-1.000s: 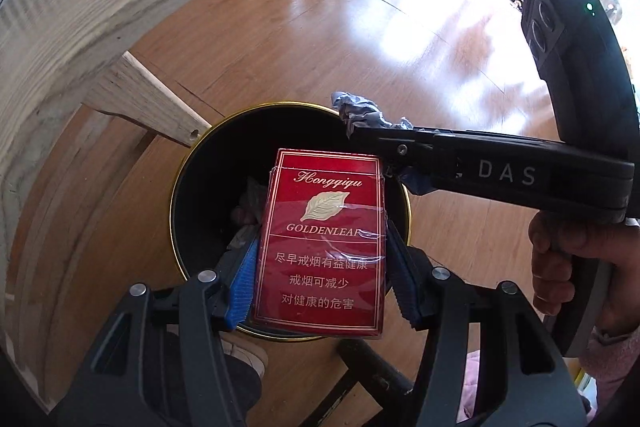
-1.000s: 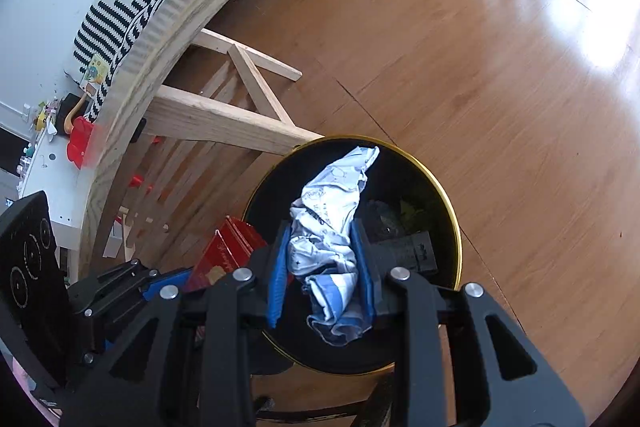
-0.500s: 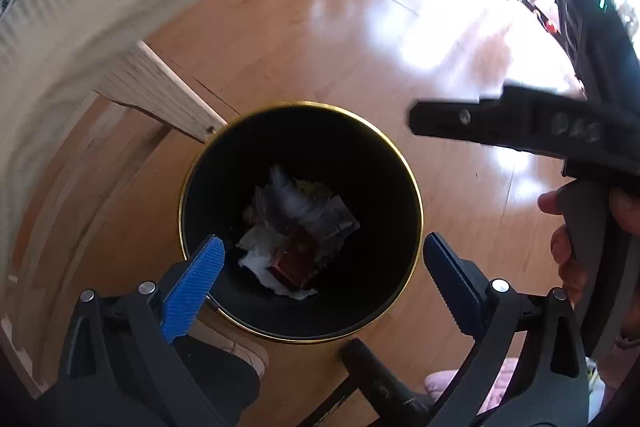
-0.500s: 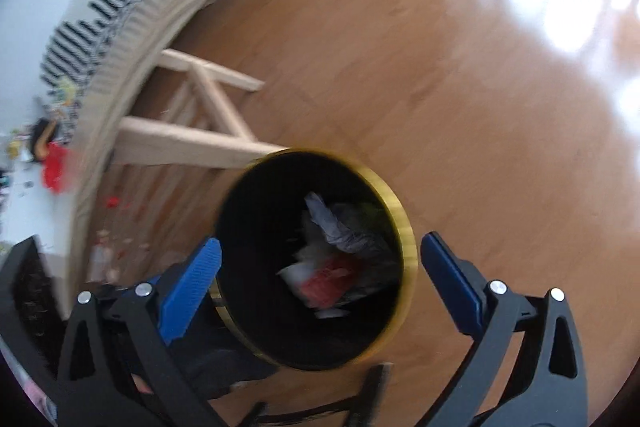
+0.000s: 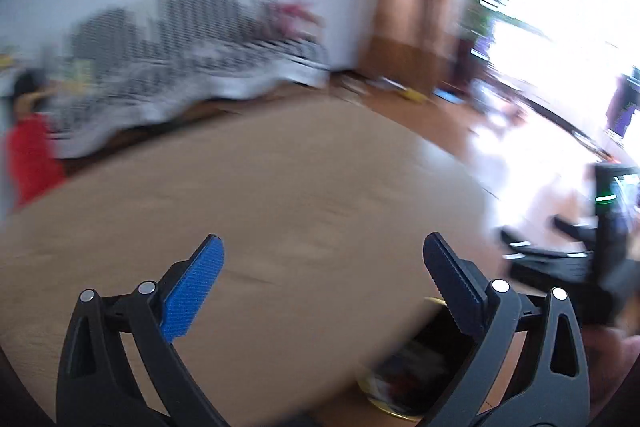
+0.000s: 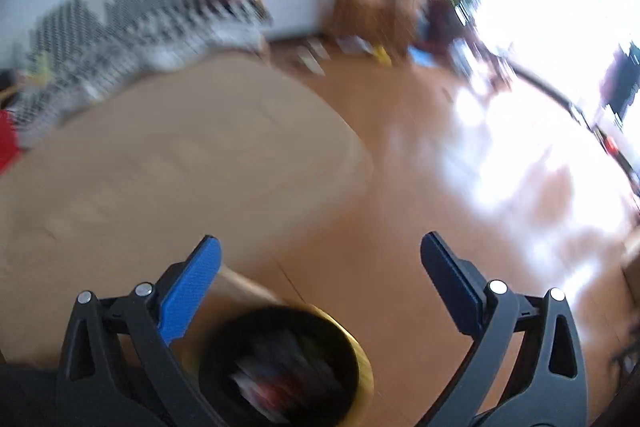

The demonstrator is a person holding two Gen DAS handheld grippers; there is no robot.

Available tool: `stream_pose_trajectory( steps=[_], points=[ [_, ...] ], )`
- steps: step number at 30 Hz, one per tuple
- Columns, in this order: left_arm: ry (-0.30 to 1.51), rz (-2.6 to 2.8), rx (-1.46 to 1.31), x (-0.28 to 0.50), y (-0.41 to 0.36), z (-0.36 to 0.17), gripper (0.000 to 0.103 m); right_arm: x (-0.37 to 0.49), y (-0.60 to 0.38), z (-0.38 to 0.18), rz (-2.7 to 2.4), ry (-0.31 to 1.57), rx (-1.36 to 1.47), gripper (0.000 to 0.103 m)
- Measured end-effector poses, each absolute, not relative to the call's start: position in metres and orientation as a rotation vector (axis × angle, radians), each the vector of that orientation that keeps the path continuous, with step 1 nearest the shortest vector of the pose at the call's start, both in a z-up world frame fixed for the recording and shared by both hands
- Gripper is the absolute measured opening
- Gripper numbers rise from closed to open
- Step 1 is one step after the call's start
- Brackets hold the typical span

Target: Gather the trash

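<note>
Both views are motion-blurred. Floor (image 6: 408,163): brown wood, sunlit at right. Table (image 5: 248,195): pale wooden top, filling the left wrist view's centre. Bin (image 6: 360,351): black with gold rim, standing on the floor just beside the table; the table edge partly hides it in the left wrist view. Trash (image 6: 264,387): a white and red heap inside the bin, details unreadable. Left gripper (image 5: 323,259): jaws spread wide, holding nothing. Right gripper (image 6: 320,257): jaws spread wide, holding nothing, above the bin.
</note>
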State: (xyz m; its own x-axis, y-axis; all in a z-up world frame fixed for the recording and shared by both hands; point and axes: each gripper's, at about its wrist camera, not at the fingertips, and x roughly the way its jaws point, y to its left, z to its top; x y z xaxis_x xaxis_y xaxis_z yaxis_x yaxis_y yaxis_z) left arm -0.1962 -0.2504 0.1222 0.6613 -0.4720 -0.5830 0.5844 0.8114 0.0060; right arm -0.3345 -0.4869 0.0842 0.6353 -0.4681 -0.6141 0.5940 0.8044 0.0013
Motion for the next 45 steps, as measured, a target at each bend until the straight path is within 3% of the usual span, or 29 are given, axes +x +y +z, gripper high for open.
stream_pose_trajectory(
  steps=[7,12,16,20,26,45],
  points=[
    [0.68,-0.363,0.071,-0.101,-0.127,0.108,0.097,-0.186,-0.358,0.132,-0.38,0.606,0.208,0.097],
    [0.76,-0.244,-0.057,-0.06,-0.056,0.076,0.097,-0.139,-0.274,0.096,-0.379,0.579,0.041,0.097],
    [0.815,-0.257,-0.161,-0.051,-0.025,0.063,0.097,-0.123,-0.264,0.077,-0.339,0.647,0.04,0.097],
    [0.77,-0.25,-0.164,-0.055,-0.017,0.068,0.097,-0.118,-0.267,0.078,-0.366,0.611,0.108,0.097],
    [0.808,-0.256,-0.124,-0.056,-0.034,0.062,0.097,-0.113,-0.277,0.052,-0.292,0.774,0.134,0.097],
    [0.79,-0.213,-0.055,-0.069,-0.039,0.055,0.097,-0.135,-0.299,0.046,-0.284,0.797,0.228,0.097]
  ],
)
